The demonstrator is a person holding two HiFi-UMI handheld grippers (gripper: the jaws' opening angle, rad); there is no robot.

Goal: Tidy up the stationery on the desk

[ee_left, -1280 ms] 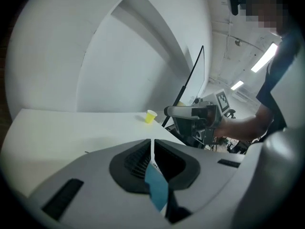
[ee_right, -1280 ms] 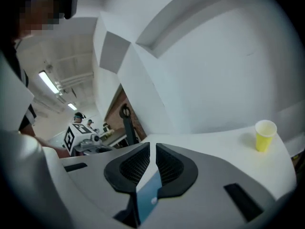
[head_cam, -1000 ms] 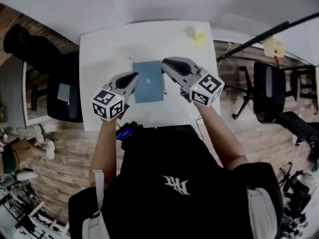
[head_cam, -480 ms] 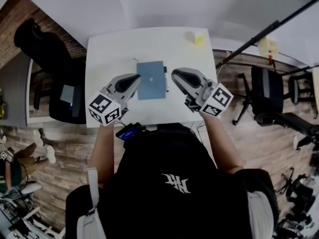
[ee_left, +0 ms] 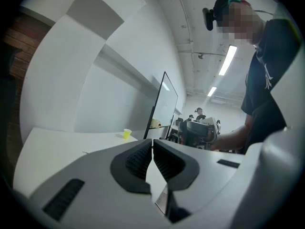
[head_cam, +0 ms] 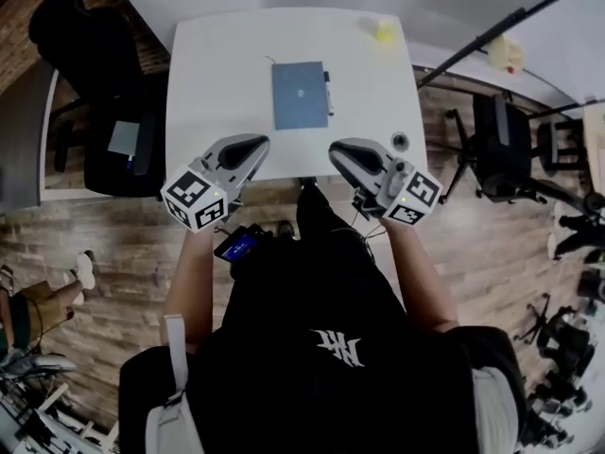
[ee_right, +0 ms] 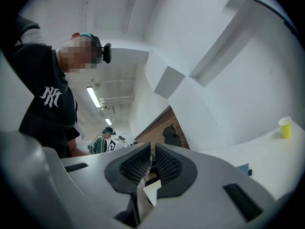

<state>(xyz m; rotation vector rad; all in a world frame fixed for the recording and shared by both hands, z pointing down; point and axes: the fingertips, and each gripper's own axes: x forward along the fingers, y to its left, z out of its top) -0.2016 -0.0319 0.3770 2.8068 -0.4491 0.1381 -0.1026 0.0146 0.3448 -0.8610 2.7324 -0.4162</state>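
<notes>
Left gripper (head_cam: 257,144), right gripper (head_cam: 337,149) level; jaws together.

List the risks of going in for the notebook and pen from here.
The thin dark pen lies right beside the flat blue notebook's right edge; grabbing one may drag or roll the other. The small yellow cup stands near the white desk's far right corner; a wide swing of the right gripper could knock it off.

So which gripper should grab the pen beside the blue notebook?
Probably the right gripper. The pen lies along the blue notebook's right edge, on that gripper's side; the left gripper would have to cross over the notebook. Both hover at the desk's near edge, jaws shut and empty.
</notes>
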